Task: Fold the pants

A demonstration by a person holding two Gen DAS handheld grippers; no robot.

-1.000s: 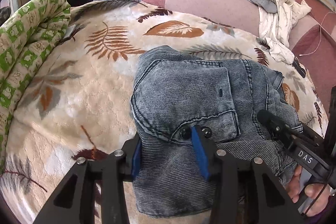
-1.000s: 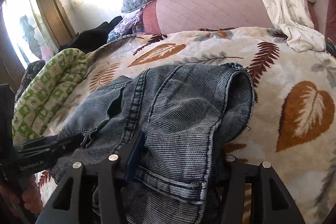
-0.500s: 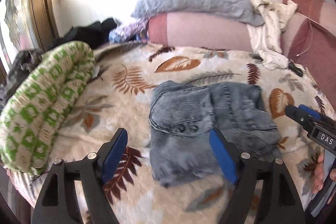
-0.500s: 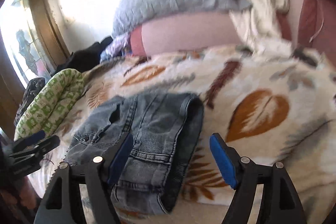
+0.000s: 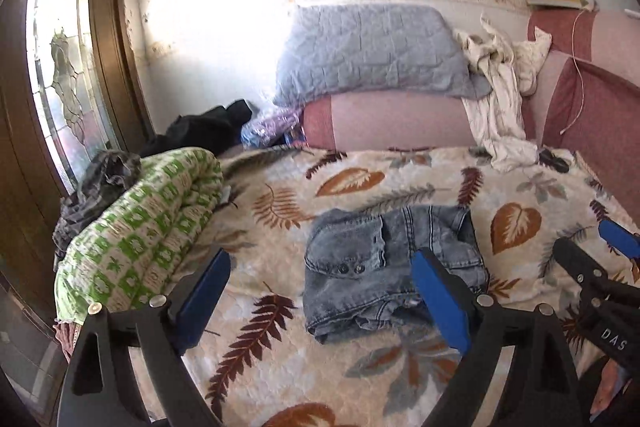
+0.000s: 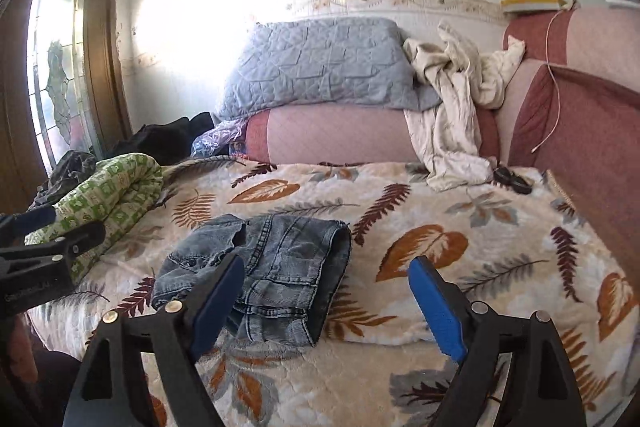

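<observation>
Left hand-held gripper (image 5: 320, 287): blue pads spread wide, nothing between them; jaws have just been opening. Right hand-held gripper (image 6: 326, 293): likewise spread, empty, jaws just opened further. Both hang clear above the bed.

Pants (image 5: 372, 259): grey-blue denim, folded into a compact bundle, lying on the leaf-print blanket (image 5: 400, 187) near its front edge.

Green-patterned quilt (image 5: 148, 227): rolled, left of the pants, apart.

Grey quilted pillow (image 6: 320, 67): atop pink bolster (image 6: 340, 135), at the headboard.
</observation>
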